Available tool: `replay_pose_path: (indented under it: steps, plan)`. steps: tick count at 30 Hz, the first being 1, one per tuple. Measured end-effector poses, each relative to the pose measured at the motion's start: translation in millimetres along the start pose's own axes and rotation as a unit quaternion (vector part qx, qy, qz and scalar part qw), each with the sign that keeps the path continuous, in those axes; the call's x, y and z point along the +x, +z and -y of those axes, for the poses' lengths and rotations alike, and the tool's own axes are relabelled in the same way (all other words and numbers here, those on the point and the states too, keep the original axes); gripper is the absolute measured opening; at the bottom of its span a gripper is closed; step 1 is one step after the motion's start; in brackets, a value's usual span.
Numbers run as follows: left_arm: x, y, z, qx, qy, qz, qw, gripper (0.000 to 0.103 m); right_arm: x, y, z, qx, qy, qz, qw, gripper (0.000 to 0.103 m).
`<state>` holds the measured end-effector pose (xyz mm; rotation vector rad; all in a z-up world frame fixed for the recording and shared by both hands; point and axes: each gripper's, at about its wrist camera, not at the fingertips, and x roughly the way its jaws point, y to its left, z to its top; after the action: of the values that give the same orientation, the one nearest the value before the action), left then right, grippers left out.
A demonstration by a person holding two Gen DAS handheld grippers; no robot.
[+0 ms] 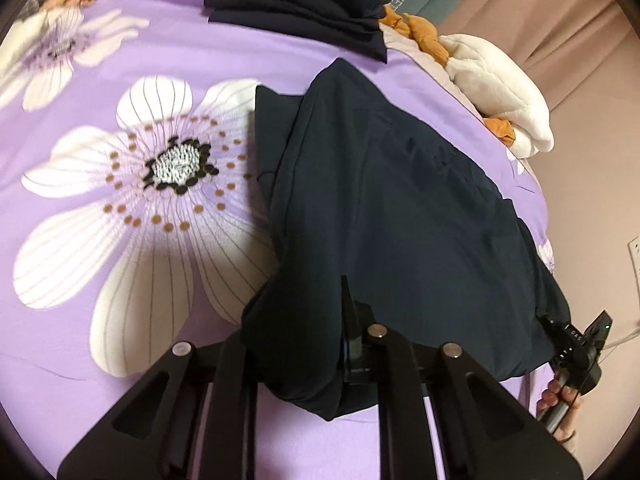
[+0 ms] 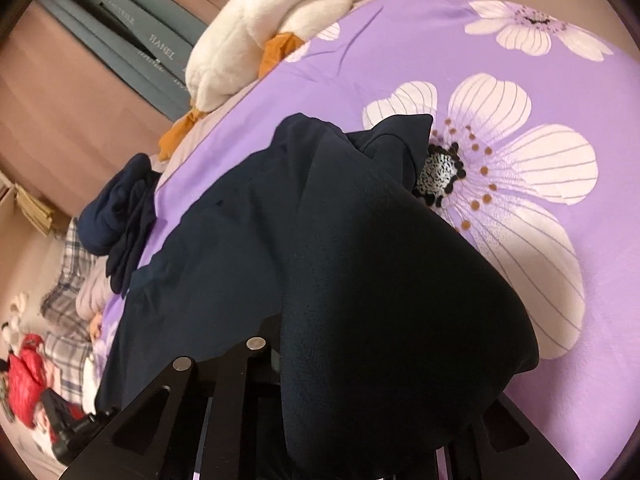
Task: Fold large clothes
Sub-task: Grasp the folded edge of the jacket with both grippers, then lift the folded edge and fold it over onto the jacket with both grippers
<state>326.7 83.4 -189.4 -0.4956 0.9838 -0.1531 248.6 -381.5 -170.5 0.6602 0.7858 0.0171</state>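
A large dark navy garment (image 1: 400,208) lies partly folded on the purple flowered bedspread (image 1: 100,92). My left gripper (image 1: 320,360) is shut on the garment's near edge; the cloth drapes over its fingers and hides the tips. The right gripper (image 1: 576,344) shows at the garment's right edge, held by a hand. In the right wrist view the same garment (image 2: 360,280) hangs over my right gripper (image 2: 360,400), which is shut on it with its fingers buried in cloth. The bedspread (image 2: 520,60) lies beyond.
A stack of folded dark clothes (image 1: 300,4) sits at the far edge of the bed. A white plush toy with orange parts (image 1: 492,80) lies at the right edge, also in the right wrist view (image 2: 256,40). Plaid fabric (image 2: 68,280) and a red item (image 2: 24,380) lie left.
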Motion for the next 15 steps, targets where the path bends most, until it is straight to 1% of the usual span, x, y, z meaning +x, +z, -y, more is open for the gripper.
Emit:
replay_pose_path:
  steps: [5, 10, 15]
  plan:
    - [-7.1, -2.3, 5.3, 0.018, 0.007, 0.010, 0.9998, 0.015, -3.0, -1.2, -5.3, -0.013, 0.000, 0.000, 1.000, 0.021]
    - [-13.4, -6.0, 9.1, 0.021, 0.009, 0.010, 0.9997, 0.016, -8.9, -5.7, -5.8, -0.011, 0.005, -0.003, 1.000, 0.021]
    - [-24.1, -16.3, 8.3, 0.024, 0.008, 0.010, 0.9996, 0.016, -17.3, -11.2, -6.8, -0.009, 0.006, -0.007, 1.000, 0.021]
